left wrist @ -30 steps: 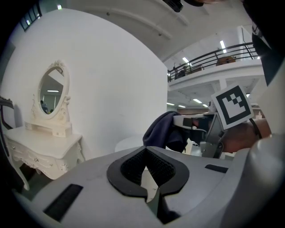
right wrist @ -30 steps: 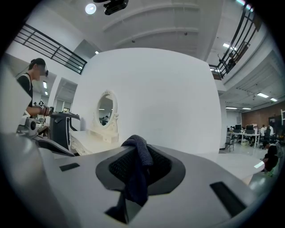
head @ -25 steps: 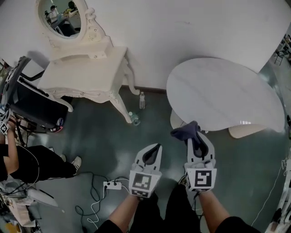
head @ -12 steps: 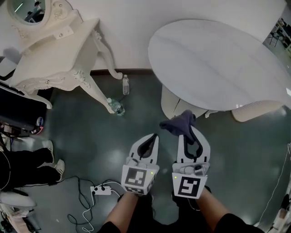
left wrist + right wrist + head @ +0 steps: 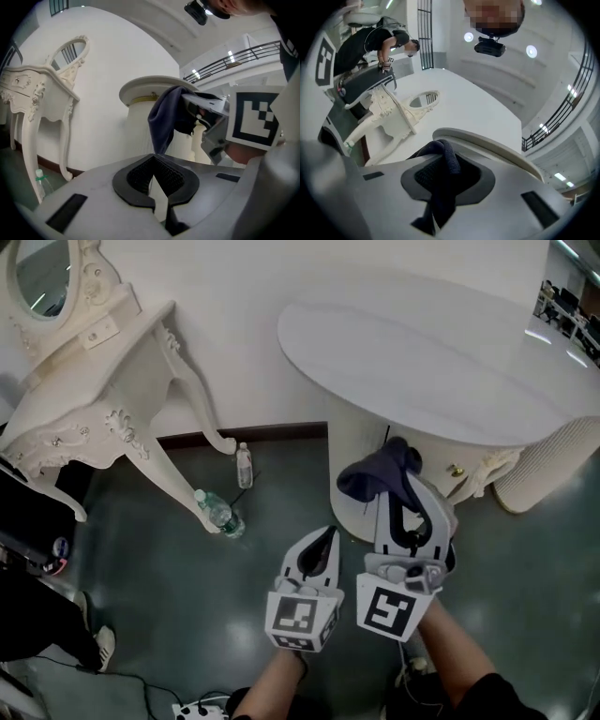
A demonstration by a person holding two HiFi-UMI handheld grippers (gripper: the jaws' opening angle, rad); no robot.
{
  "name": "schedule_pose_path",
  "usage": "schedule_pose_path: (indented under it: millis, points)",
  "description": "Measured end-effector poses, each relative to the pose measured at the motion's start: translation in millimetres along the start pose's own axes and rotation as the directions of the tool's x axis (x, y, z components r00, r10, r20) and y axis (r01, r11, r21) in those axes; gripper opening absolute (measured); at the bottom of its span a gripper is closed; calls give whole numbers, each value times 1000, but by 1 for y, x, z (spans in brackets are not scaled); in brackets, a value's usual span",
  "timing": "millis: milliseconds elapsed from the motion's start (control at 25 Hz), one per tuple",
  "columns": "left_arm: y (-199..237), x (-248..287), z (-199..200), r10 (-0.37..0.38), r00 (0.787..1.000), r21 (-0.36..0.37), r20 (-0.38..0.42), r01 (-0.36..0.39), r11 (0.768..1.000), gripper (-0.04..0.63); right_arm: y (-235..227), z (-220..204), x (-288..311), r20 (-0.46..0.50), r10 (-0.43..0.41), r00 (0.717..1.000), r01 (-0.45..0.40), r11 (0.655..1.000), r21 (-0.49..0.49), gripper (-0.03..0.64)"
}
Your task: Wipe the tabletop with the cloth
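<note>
**Holding the cloth just short of the round table**

Green polished floor (image 5: 169,615) fills the lower part of the head view, with a white wall behind it. The white round table (image 5: 441,343) stands against that wall at the upper right. Its top is bare and it rests on a pale pedestal. At the upper left is an ornate cream dressing table (image 5: 84,399) with curved legs and an oval mirror (image 5: 42,273).

Both grippers are held side by side in front of the table's pedestal, close together. The right gripper (image 5: 405,488) is nearer the table and is clenched on the dark blue cloth (image 5: 375,474). In the right gripper view the cloth (image 5: 443,178) is pinched between the pads, bulging above them and trailing below. The table's rim (image 5: 487,145) lies beyond it. The bunched cloth sits at the jaw tips, seen against the pedestal below the table edge and not on the tabletop.

The left gripper (image 5: 325,535) is closed with nothing in it. In the left gripper view its pads (image 5: 140,176) meet at the tips, and the cloth (image 5: 164,117) hangs ahead to the right.

One clear bottle (image 5: 244,465) stands by the baseboard. A second bottle (image 5: 217,514) lies at the foot of a dressing-table leg. A white power strip (image 5: 202,709) lies at the bottom edge.
</note>
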State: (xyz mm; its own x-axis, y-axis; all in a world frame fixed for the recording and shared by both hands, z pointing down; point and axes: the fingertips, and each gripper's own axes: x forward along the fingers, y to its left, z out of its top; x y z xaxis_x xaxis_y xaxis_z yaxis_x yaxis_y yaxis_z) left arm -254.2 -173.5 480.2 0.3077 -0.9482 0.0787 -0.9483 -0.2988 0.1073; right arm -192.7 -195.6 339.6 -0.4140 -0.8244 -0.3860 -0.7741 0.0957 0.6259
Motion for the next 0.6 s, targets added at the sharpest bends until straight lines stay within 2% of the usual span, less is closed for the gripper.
schedule_pose_path:
  millis: [120,240,440,600]
  points:
    - [6,21,-17,-44,998,47,45,42,998,3,-2,-1,12,91,-104,990,115,986,-121,57]
    - [11,33,-36,-76,995,58,66,72,996,3,0,9,26,161,-149,976,188,945,-267,57]
    - [9,29,-74,-120,992,1,39,120,993,3,-1,22,54,198,-174,965,247,859,-449,57]
    - [6,30,-90,-139,990,7,25,139,990,3,15,13,74,187,-162,969,244,748,-617,57]
